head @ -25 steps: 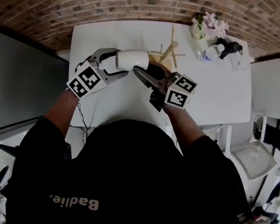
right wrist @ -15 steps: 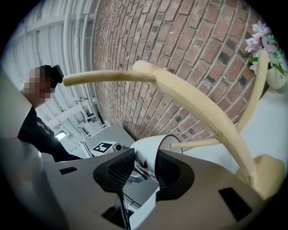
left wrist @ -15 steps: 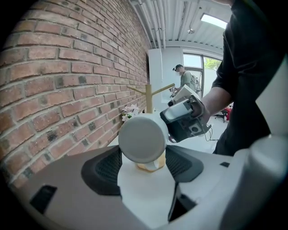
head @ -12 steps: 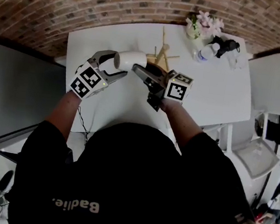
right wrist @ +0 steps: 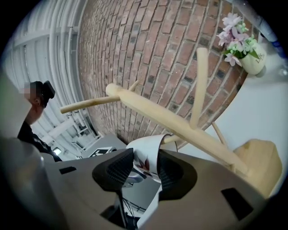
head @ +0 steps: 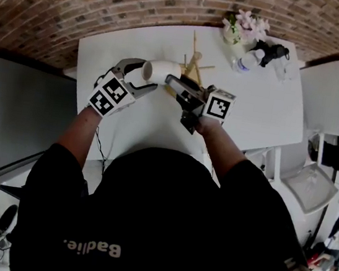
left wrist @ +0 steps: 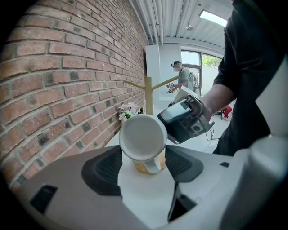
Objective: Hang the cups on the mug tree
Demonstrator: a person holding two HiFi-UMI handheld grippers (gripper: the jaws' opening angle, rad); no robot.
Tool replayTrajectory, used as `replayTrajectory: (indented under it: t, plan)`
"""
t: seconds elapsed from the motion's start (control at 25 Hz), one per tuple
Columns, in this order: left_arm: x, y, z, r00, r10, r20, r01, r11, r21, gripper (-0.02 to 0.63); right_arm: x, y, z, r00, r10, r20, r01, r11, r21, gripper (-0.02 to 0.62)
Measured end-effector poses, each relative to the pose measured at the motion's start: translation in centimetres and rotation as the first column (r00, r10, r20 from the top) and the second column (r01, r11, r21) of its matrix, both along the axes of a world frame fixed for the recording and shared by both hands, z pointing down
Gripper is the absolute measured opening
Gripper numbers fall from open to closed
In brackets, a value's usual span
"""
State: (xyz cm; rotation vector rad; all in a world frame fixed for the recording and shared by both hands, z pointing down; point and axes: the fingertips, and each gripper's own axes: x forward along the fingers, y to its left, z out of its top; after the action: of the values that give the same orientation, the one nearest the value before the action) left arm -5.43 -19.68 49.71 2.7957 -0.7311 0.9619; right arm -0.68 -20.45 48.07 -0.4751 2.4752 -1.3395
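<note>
Left gripper [left wrist: 144, 167] clamps cup [left wrist: 143, 137] sideways, near tabletop's far edge beside tree [right wrist: 180, 129]. Your right gripper [right wrist: 146, 173] jaws opening off cup wall, likely regrip to aim handle at peg.

The cup [left wrist: 143, 137] hides most of the base of the mug tree [left wrist: 149, 96]; dark clutter [head: 272, 52] at one o'clock is too small to tell.

Left tongs [left wrist: 144, 167] clamped, right tongs [right wrist: 144, 174] opening
</note>
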Motion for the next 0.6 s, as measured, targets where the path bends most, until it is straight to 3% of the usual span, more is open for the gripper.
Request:
replayTrajectory:
  t: [0.6]
  plan:
    - [1.3, -0.6, 0.8, 1.000, 0.007, 0.014, -0.007, 1.000, 0.004, 0.295, 1.6, -0.7, 1.1, 0.999, 0.029, 0.023, -0.028, 0.999, -0.038, 0.186]
